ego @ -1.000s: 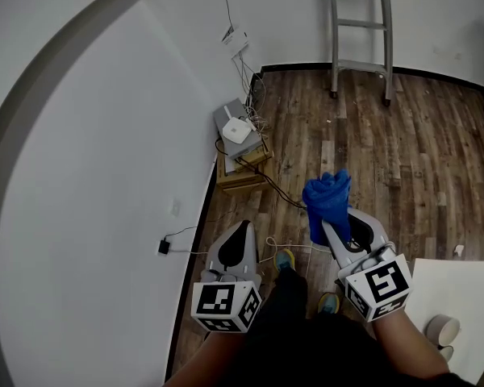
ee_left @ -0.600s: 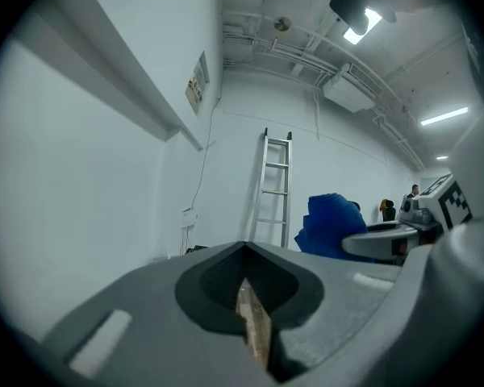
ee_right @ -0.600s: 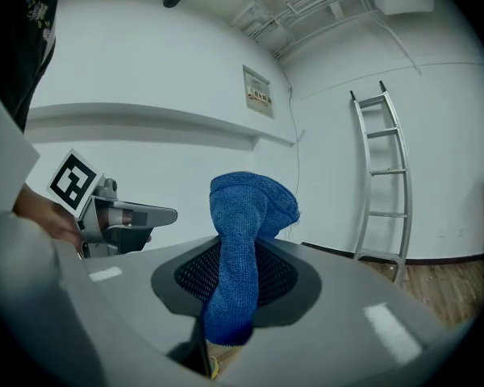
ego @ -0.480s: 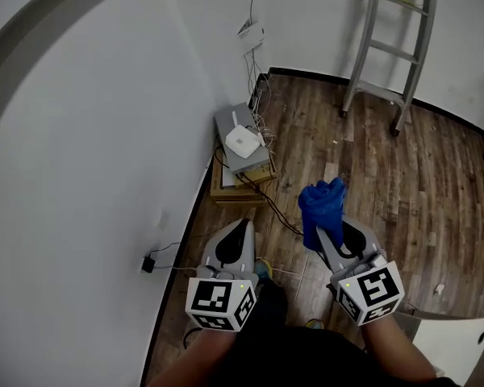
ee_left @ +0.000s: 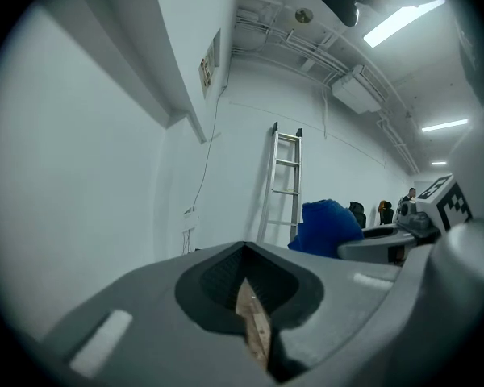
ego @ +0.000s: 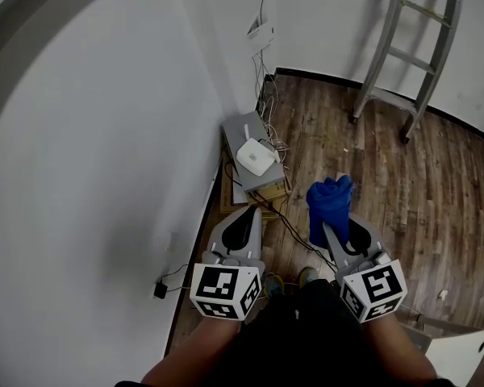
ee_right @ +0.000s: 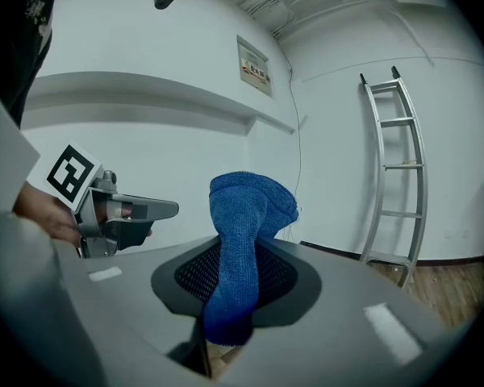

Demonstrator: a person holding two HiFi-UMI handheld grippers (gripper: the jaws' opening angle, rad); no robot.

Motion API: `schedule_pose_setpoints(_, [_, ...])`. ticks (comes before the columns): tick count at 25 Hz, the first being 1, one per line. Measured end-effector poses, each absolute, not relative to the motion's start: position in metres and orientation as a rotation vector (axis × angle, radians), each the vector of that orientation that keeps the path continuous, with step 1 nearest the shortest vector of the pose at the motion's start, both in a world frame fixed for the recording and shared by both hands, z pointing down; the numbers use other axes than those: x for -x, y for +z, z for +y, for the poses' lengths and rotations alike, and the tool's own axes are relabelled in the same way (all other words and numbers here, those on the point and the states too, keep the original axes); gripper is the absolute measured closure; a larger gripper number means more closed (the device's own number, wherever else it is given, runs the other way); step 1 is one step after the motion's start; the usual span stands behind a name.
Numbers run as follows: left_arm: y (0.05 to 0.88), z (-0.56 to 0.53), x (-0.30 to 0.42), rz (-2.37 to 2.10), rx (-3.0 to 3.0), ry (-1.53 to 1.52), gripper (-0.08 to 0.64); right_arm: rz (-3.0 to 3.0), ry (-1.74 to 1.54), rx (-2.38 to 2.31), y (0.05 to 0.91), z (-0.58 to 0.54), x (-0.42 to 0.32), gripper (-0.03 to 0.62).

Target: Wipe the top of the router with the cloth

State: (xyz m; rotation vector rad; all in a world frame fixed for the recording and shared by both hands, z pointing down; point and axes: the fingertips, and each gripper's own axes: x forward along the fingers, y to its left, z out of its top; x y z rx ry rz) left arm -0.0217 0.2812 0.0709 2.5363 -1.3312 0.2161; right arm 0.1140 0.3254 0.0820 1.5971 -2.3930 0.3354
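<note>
A small white router (ego: 256, 157) lies on a grey box (ego: 243, 134) against the wall, with cables around it. My right gripper (ego: 336, 220) is shut on a bunched blue cloth (ego: 329, 203) that sticks up past its jaws; the same cloth (ee_right: 244, 240) fills the right gripper view. The cloth hangs to the right of the router and nearer to me. My left gripper (ego: 244, 224) sits just below the router's stack, jaws pressed together with nothing between them. From the left gripper view the blue cloth (ee_left: 326, 226) shows at the right.
The grey box rests on a wooden crate (ego: 262, 195) at the wall's foot. Wires (ego: 265, 87) run up the wall to a white socket box (ego: 260, 32). A metal ladder (ego: 423, 47) leans at the back right. A white board (ego: 458, 363) lies at lower right.
The view has closed in on the router, which now lies lower and nearer both grippers. The right gripper still holds the cloth; the left stays shut.
</note>
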Motion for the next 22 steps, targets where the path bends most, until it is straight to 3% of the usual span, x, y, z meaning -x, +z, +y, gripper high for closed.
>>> schedule_pose_setpoints(9, [0.102,0.184,0.023,-1.383,-2.465,0.298,0.559,-2.434,0.355,-1.506,0.113,0.21,-0.12,0.474])
schedule_pose_setpoints(17, [0.167,0.017,-0.01,-1.43,-2.36,0.432,0.559,-2.466,0.413,-1.248,0.193,0.035,-0.124,0.474])
schedule_pose_setpoints(22, [0.235,-0.065,0.008,-1.478,-2.304,0.517,0.559,-2.456,0.418,-1.191,0.258,-0.06,-0.096,0.474])
